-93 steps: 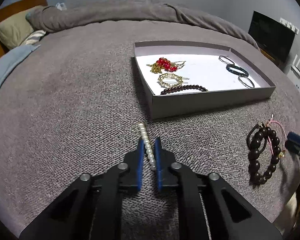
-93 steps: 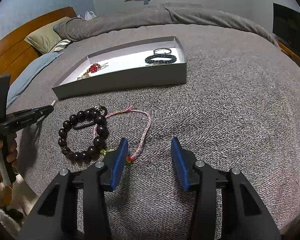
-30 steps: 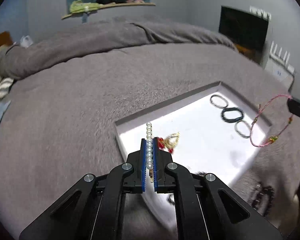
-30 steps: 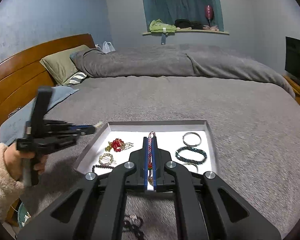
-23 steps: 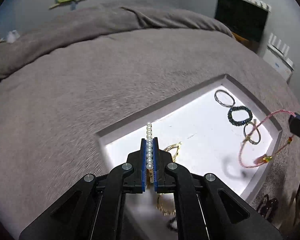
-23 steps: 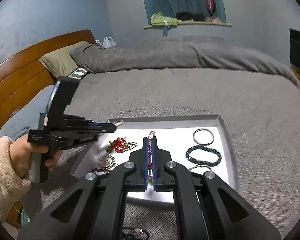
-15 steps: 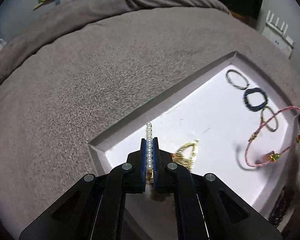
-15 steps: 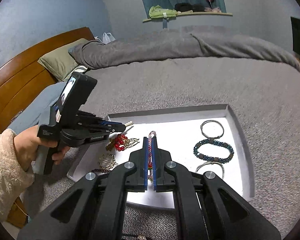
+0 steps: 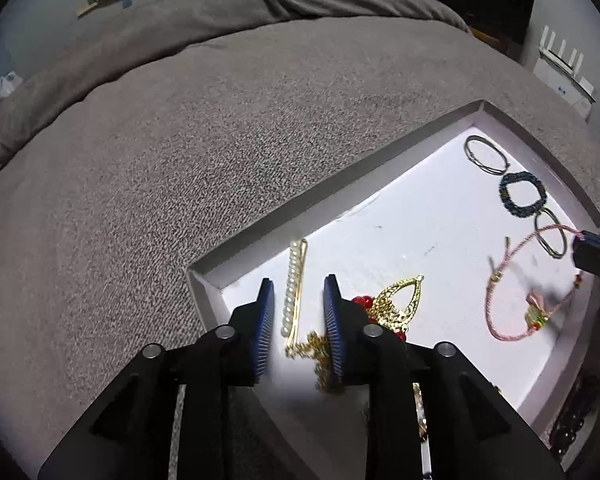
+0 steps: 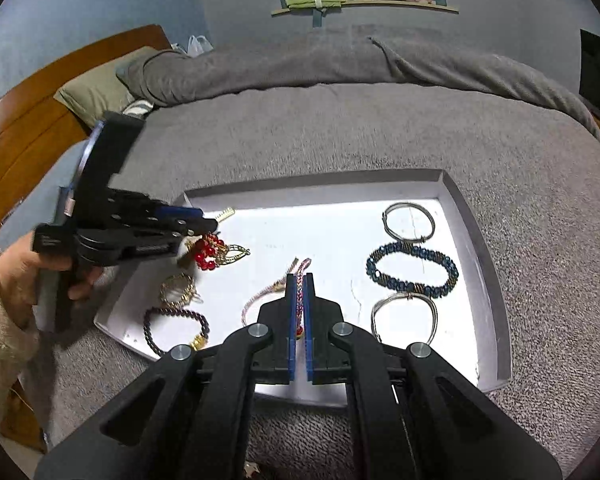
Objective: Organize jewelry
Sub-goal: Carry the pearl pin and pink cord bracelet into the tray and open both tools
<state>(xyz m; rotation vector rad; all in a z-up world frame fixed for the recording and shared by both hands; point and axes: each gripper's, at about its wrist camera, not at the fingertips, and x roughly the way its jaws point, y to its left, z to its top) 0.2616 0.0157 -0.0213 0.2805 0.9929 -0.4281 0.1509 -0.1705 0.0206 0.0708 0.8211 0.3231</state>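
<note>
At the left of the shallow grey tray [image 9: 342,196], which sits on the grey bedspread [image 9: 180,140], the left gripper [image 9: 298,300] hovers low over the tray's near-left corner with its blue jaws spread apart and gripping nothing. The pearl hair clip [image 9: 293,286] lies on the white tray floor between the two jaws, touching neither. Just right of it are a gold filigree earring [image 9: 400,302] and red beads [image 10: 208,252], partly hidden behind the right jaw. In the right wrist view a gold ring-shaped piece [image 10: 178,290] and a dark beaded bracelet [image 10: 174,328] lie toward the tray's near-left side. Further right, at the middle of the tray, the right gripper [image 10: 299,280] has its jaws pressed nearly together on the pink cord bracelet [image 9: 520,284], whose loop hangs down to the tray floor, though whether it rests there is hard to tell. At the tray's right end lie a thin wire bangle [image 10: 409,222] at the far side, a dark blue beaded bracelet [image 10: 412,274] in the middle, and a second wire bangle [image 10: 404,314] nearest.
</note>
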